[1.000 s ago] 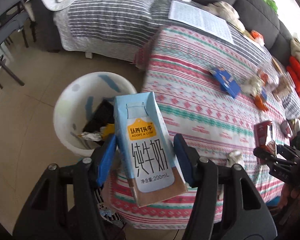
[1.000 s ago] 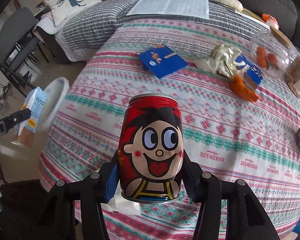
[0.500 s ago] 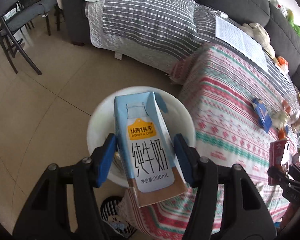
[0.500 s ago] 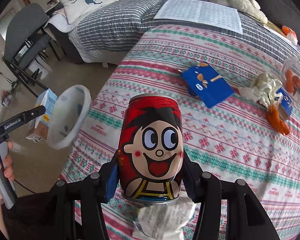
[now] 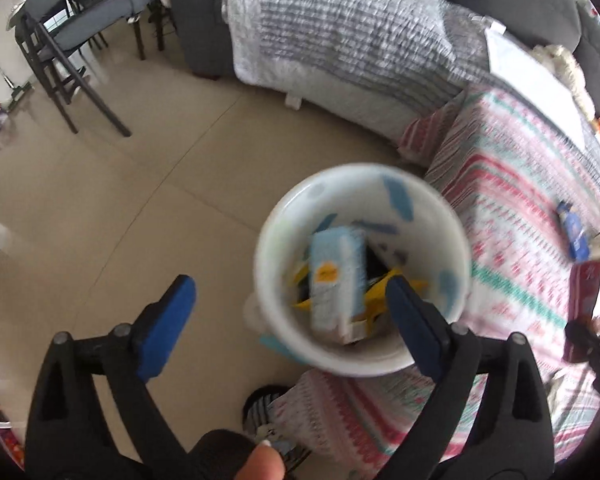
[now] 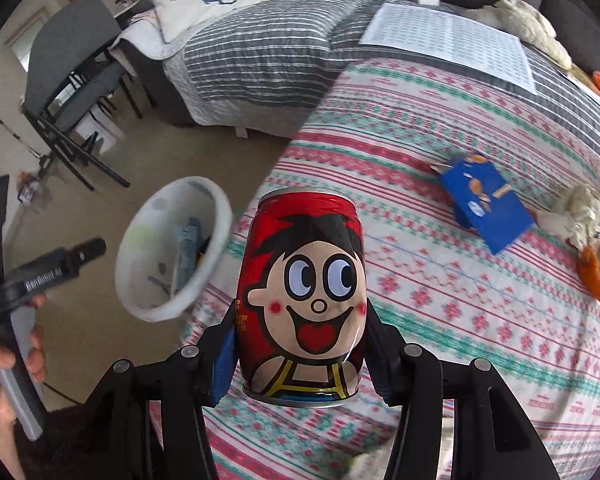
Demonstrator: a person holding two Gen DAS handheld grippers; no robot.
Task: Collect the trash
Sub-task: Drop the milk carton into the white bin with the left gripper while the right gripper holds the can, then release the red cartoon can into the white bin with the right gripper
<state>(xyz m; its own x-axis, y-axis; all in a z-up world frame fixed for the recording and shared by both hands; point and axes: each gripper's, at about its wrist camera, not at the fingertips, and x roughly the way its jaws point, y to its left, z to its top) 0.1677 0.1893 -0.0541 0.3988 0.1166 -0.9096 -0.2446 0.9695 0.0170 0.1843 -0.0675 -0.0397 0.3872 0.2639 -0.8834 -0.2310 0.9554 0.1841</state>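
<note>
My left gripper (image 5: 292,316) is open and empty above the white trash bin (image 5: 456,240) on the floor beside the table. A light-blue milk carton (image 5: 336,276) lies inside the bin among other trash, blurred. My right gripper (image 6: 300,344) is shut on a red can with a cartoon face (image 6: 304,300), held above the patterned tablecloth (image 6: 440,280). The bin (image 6: 216,240) and the left gripper's body (image 6: 48,272) show at the left of the right wrist view. The can (image 5: 584,308) shows at the right edge of the left wrist view.
A blue snack packet (image 6: 484,208), a crumpled wrapper (image 6: 580,216) and orange peel (image 6: 594,276) lie on the table. A grey striped sofa cover (image 5: 340,40) and dark chairs (image 5: 76,44) stand beyond the bin. A white sheet (image 6: 452,44) lies at the table's far end.
My left gripper has opened and the milk carton has dropped into the bin. The right gripper with the can has moved left, closer to the bin.
</note>
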